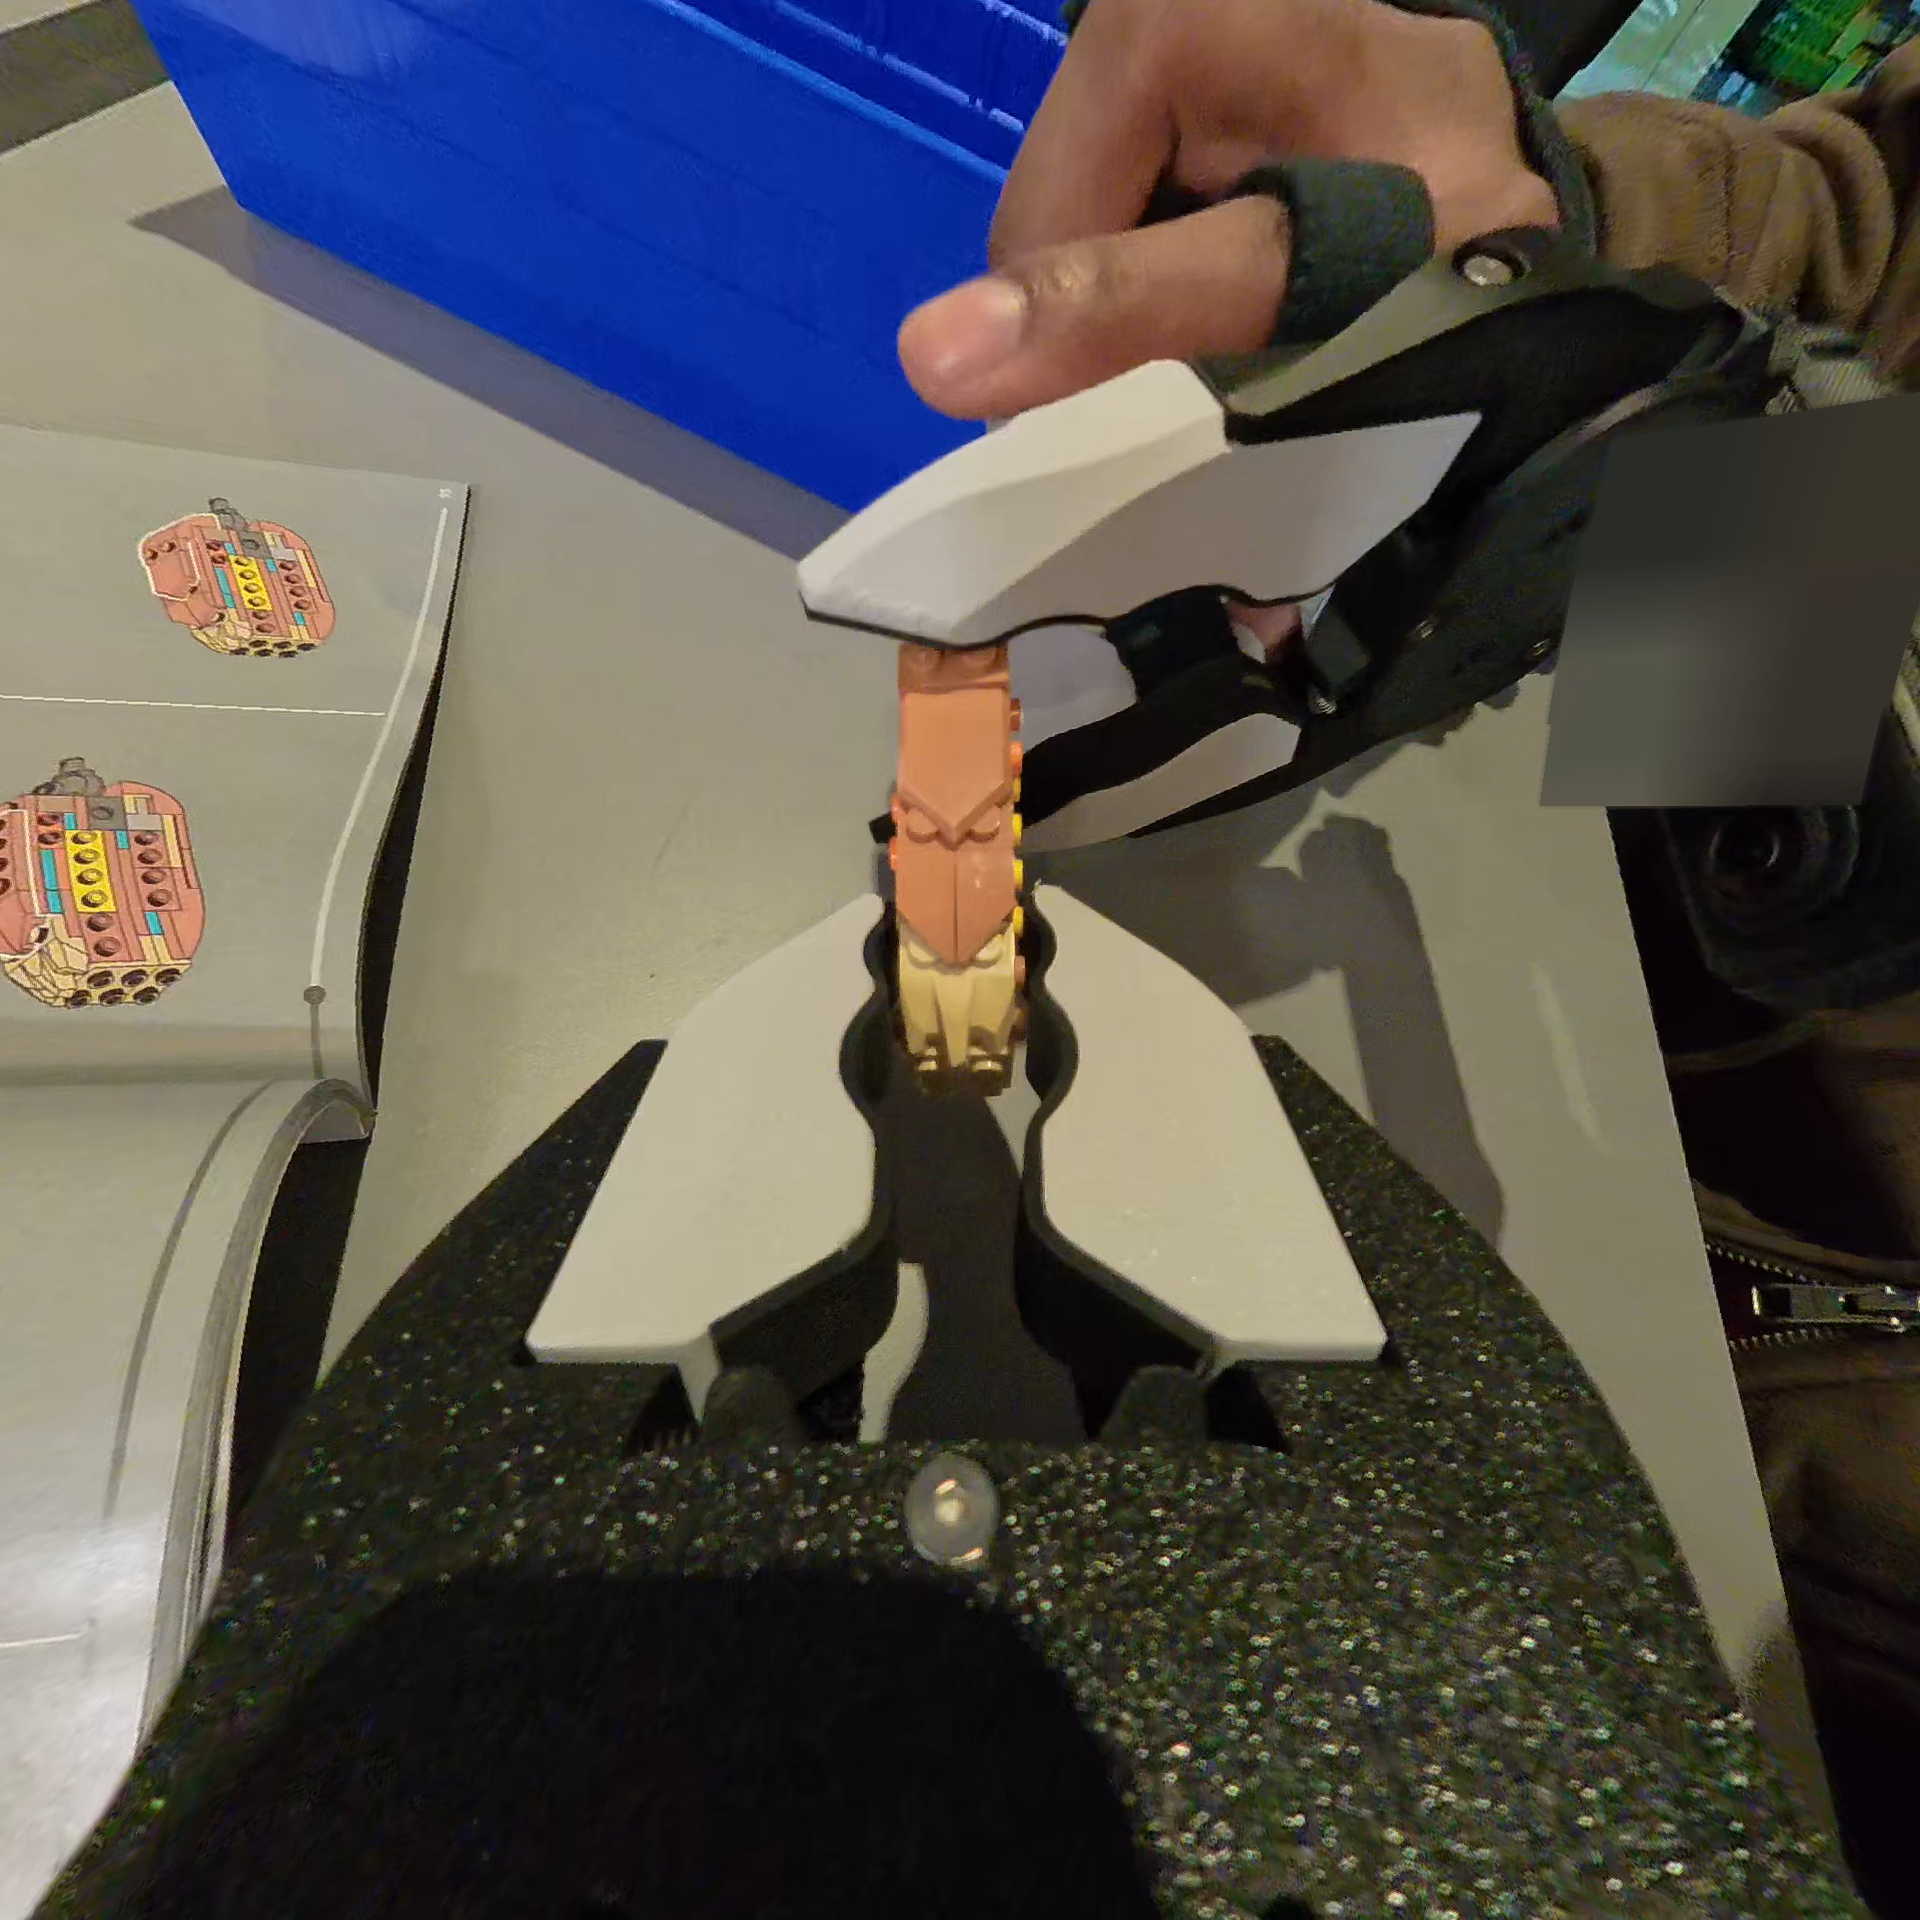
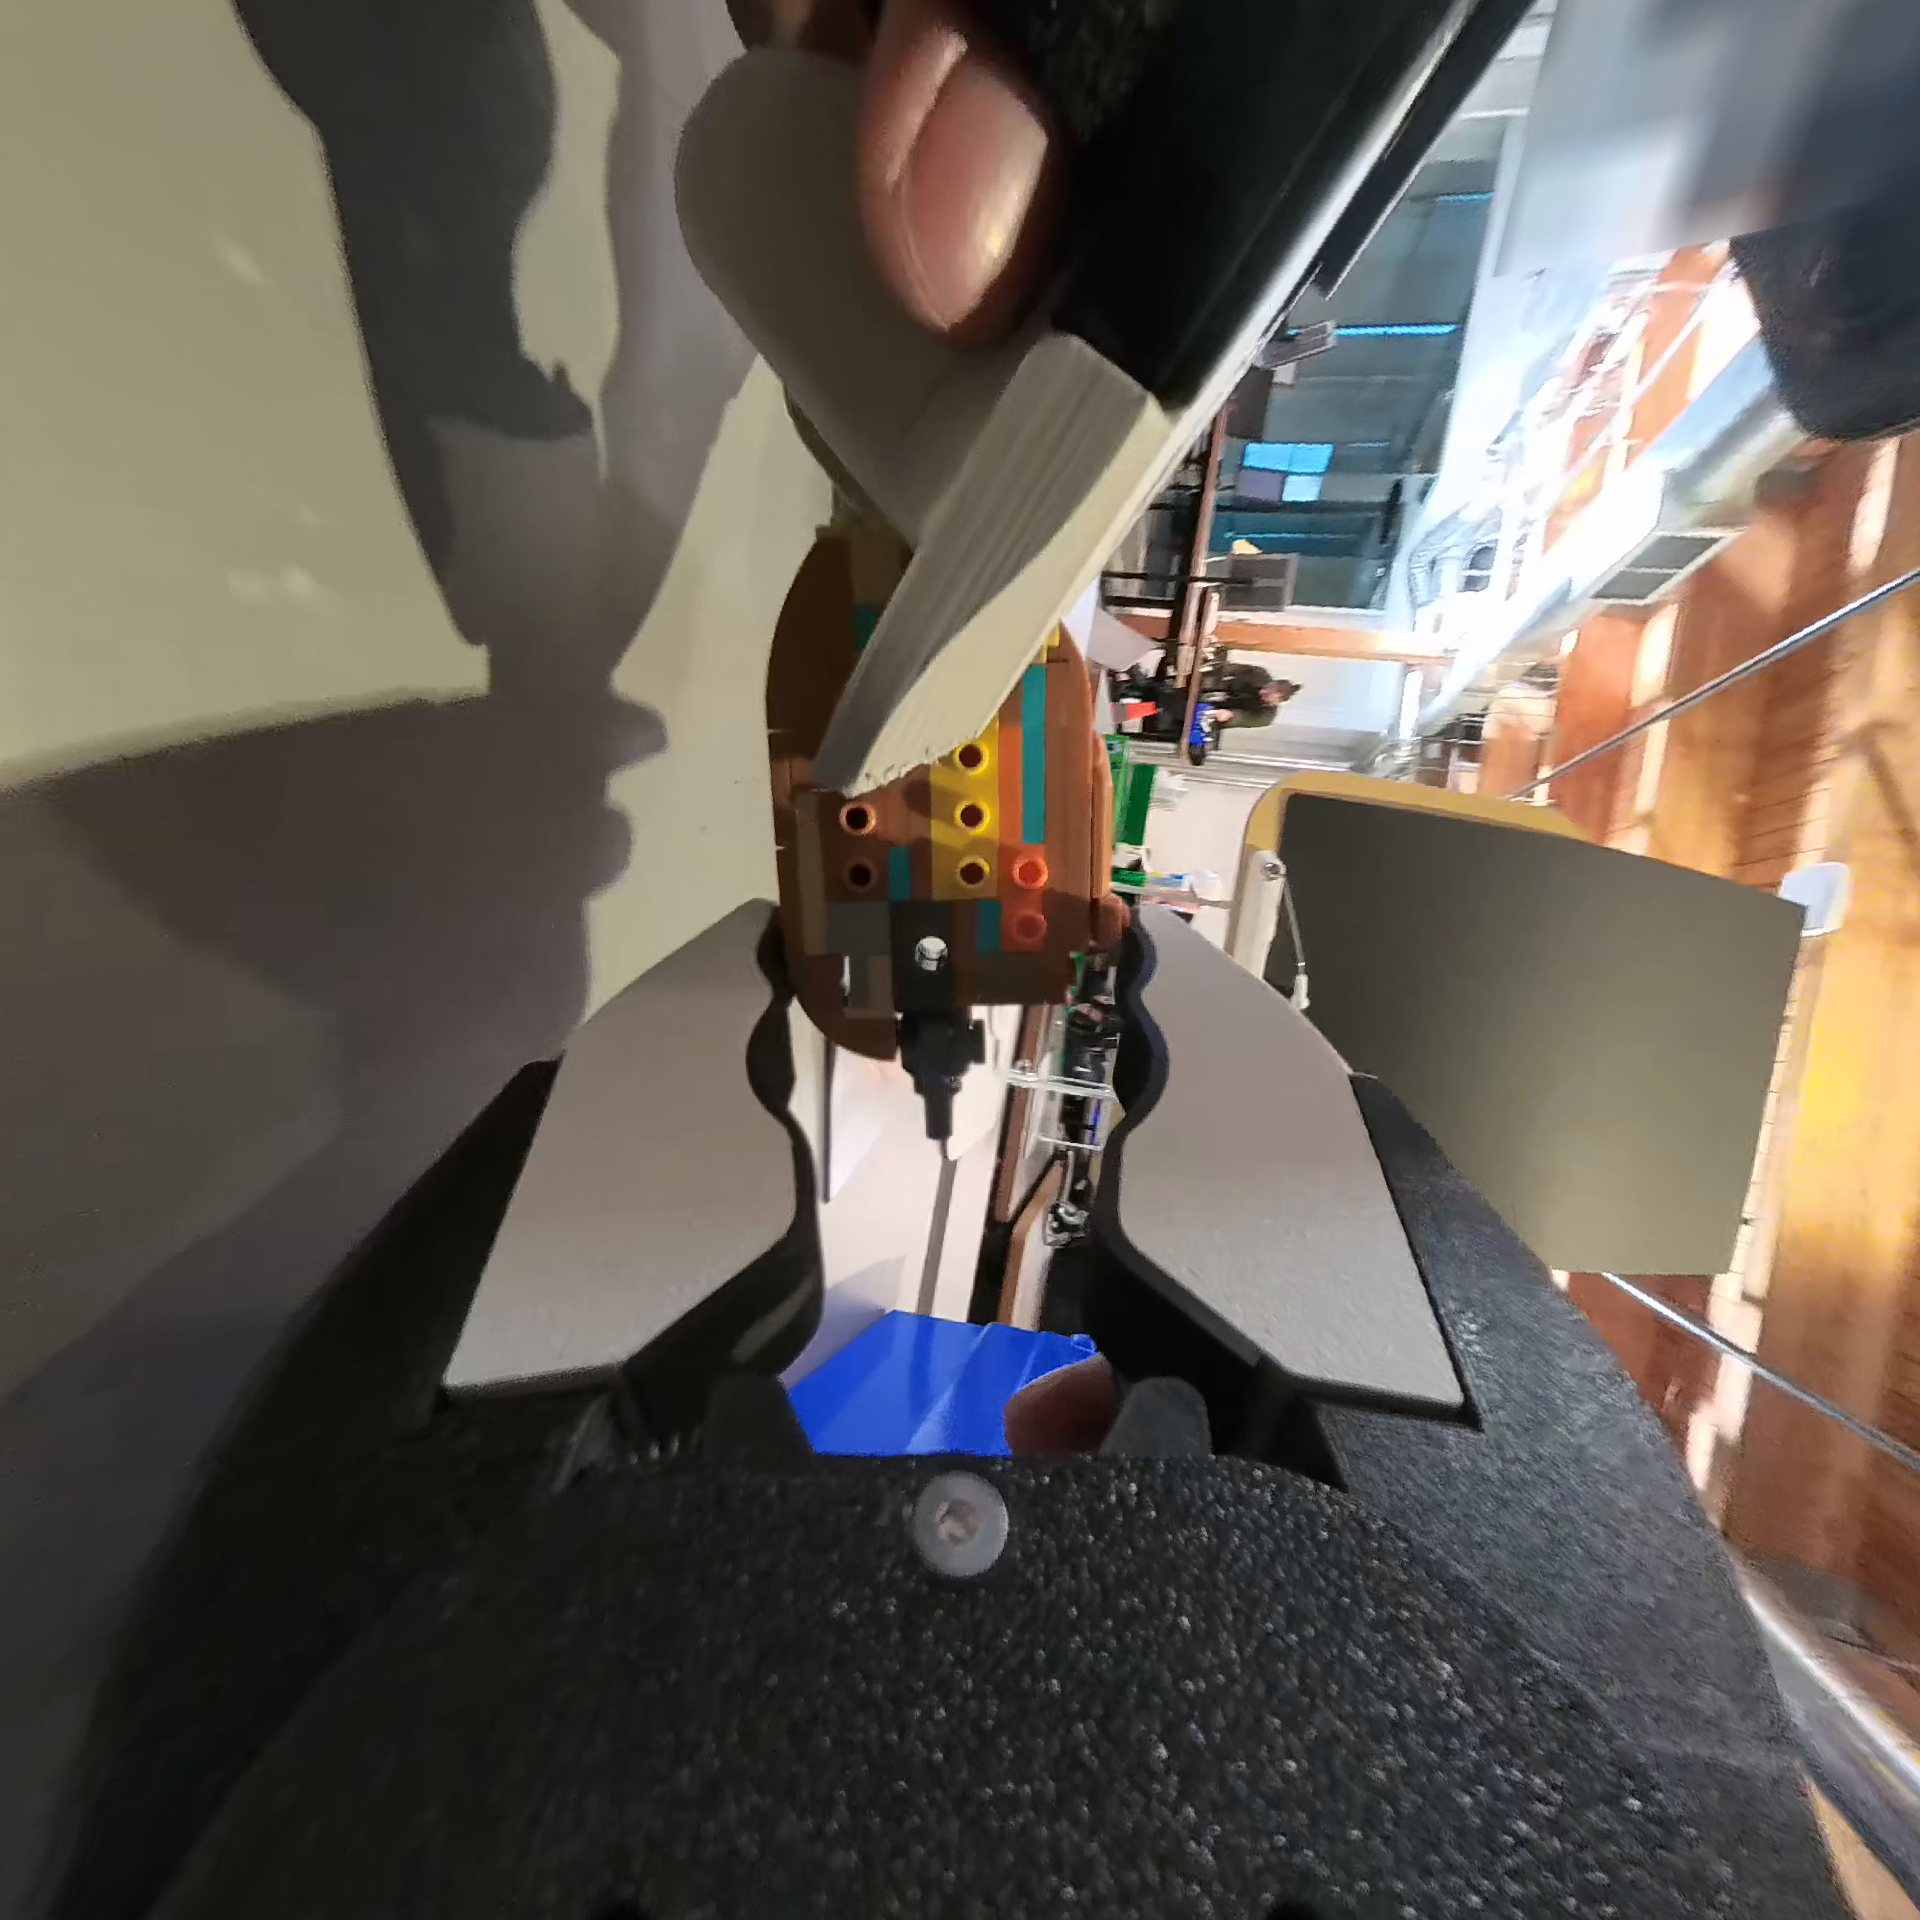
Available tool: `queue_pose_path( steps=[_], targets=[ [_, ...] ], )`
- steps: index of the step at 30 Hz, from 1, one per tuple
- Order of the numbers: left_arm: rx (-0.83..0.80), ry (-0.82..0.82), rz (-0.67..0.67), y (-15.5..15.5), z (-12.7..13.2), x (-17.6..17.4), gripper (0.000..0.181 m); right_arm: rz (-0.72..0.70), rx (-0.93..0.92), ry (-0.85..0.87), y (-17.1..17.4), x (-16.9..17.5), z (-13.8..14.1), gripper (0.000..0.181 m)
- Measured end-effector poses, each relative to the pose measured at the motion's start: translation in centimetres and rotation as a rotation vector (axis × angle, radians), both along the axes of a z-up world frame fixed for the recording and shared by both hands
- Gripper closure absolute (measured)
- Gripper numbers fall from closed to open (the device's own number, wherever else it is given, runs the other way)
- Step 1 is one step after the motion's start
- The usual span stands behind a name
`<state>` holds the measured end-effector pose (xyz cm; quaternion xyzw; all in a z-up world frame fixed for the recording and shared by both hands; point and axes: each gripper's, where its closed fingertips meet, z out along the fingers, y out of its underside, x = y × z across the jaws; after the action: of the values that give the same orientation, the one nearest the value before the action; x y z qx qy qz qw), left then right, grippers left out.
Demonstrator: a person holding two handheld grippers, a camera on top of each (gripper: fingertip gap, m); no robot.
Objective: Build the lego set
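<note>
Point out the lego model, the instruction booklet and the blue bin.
lego model (image 1: 954, 831): left wrist view, on its salmon edge.
instruction booklet (image 1: 208, 727): left wrist view, on the open page.
blue bin (image 1: 582, 177): left wrist view, on its side wall.

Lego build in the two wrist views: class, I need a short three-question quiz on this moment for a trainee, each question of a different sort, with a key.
1. True or false: the lego model is lying flat on the table.
2. Which gripper holds the model at its tan lower end? A) left gripper B) right gripper C) neither
3. Fill in: the open instruction booklet lies on the table in front of a ____ bin.

Key
1. False: it is held upright, clear of the table, between both grippers.
2. A; the right gripper grips the upper part.
3. Blue.
</note>
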<state>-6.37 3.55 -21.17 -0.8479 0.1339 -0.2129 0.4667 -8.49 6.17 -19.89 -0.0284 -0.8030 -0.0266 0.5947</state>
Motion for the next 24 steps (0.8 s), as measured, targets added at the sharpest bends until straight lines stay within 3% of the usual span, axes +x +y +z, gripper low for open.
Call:
queue_pose_path(
  steps=[16,24],
  targets=[
    [-0.025,-0.012,0.005,0.03,-0.35,-0.06,0.16,0.017,0.015,-0.044,-0.07,-0.18,-0.42,0.124],
    [0.006,0.026,0.017,0.17,0.07,-0.22,0.159,0.002,0.036,0.013,-0.06,-0.42,0.14,0.124]
  ],
)
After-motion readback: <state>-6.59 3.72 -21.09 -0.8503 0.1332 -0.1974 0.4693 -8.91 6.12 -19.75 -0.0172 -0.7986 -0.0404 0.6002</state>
